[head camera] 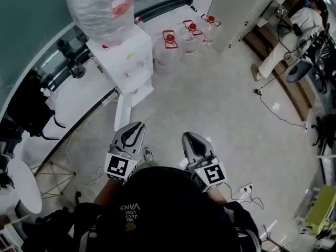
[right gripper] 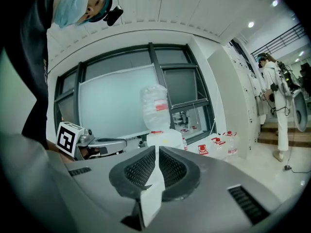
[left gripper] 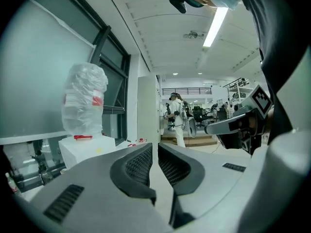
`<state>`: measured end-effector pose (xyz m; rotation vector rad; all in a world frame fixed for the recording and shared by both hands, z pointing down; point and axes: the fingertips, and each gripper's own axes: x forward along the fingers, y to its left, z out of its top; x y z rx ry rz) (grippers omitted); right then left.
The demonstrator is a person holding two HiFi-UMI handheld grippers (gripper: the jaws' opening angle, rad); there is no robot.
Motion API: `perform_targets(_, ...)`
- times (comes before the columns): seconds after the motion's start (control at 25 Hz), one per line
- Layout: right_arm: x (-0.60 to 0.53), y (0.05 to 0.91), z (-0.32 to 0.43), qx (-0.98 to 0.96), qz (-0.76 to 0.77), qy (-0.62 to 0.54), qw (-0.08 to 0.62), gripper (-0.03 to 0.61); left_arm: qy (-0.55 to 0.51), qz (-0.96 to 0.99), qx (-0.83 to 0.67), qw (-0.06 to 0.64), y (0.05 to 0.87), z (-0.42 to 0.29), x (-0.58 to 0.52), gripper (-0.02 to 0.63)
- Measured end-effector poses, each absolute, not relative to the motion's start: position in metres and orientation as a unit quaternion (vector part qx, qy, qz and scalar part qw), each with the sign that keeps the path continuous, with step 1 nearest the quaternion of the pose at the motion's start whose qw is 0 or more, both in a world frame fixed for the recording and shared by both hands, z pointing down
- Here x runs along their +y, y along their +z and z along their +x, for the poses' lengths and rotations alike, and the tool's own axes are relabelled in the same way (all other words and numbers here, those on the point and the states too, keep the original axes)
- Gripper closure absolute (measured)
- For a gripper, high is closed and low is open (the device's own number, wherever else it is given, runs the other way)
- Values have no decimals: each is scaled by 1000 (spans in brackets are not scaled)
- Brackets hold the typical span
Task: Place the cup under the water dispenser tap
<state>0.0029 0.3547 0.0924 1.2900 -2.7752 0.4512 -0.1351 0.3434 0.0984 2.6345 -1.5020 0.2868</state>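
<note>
The white water dispenser (head camera: 126, 62) stands against the window wall at upper left, with a clear bottle (head camera: 100, 7) upside down on top; its front faces right. No cup shows in any view. My left gripper (head camera: 137, 127) and right gripper (head camera: 189, 138) hang side by side over the floor, a step short of the dispenser. In the left gripper view the dispenser (left gripper: 85, 152) sits to the left of my shut jaws (left gripper: 154, 152). In the right gripper view it (right gripper: 165, 139) stands straight ahead beyond the shut jaws (right gripper: 156, 154). Nothing is held in either.
Several clear jugs with red caps (head camera: 189, 33) stand on the floor behind the dispenser. A person in white (head camera: 294, 30) stands at the far right by cables and chairs. A low white ledge (head camera: 68, 109) runs along the window, left. A power strip (head camera: 244, 189) lies at right.
</note>
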Motion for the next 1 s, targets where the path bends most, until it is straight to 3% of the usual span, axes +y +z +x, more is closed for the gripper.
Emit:
perform_targets(0.36,310,112,-40,-868,468,162,24,532,127,900,-415,40,136,-171,282,587)
perform_targets(0.48,303,119,-44,-865,470,173,30,532,150,903,-398,52,156,-171,272,519)
perform_targets(1.0,210,159,-38,-883,432,178,41,532,203,879,-424,81,246,-164,183,475)
